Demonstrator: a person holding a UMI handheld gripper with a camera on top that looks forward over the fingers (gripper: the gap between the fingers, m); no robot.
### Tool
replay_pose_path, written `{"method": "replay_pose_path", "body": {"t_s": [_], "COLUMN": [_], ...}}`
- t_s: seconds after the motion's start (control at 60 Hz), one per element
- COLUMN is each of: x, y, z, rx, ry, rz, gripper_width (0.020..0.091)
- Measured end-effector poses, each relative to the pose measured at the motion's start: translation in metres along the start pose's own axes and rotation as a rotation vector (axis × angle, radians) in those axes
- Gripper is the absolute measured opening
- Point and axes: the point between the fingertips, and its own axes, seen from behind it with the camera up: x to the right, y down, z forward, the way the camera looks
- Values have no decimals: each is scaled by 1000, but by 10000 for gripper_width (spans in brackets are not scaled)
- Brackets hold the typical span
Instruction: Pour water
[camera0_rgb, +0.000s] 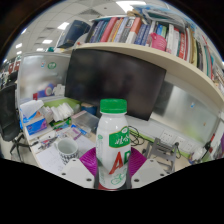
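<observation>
Gripper (113, 170) clamped on bottle (113, 143), upright, green cap on top.
Both magenta pads (88, 158) press the white bottle's lower sides. Beyond the bottle stands a dark monitor (113, 78); a white cup (67, 150) sits on the desk (50, 160) beside the bottle.

We see cluttered white worktop (48, 158). On it: pale cup (66, 150) left of bottle (113, 145), blue-and-white box (33, 118) farther left, loose papers (62, 112) behind cup, dark monitor (112, 78) standing at rear. We cannot tell whether bottle rests on worktop. Above monitor, shelf (160, 58) carries row of upright books (150, 32).
</observation>
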Motion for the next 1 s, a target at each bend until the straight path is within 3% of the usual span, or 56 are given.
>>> {"method": "replay_pose_path", "body": {"t_s": [0.4,0.433,0.617,0.767,0.867,1.0], "x": [-11,-4,-2,4,9,4], "y": [100,95,95,97,116,126], "z": [56,53,50,51,48,14], "rx": [63,118,160,139,45,-12], "ry": [24,43,67,77,129,133], "rz": [225,221,269,266,327,335], "gripper_width": [392,380,379,524,843,858]}}
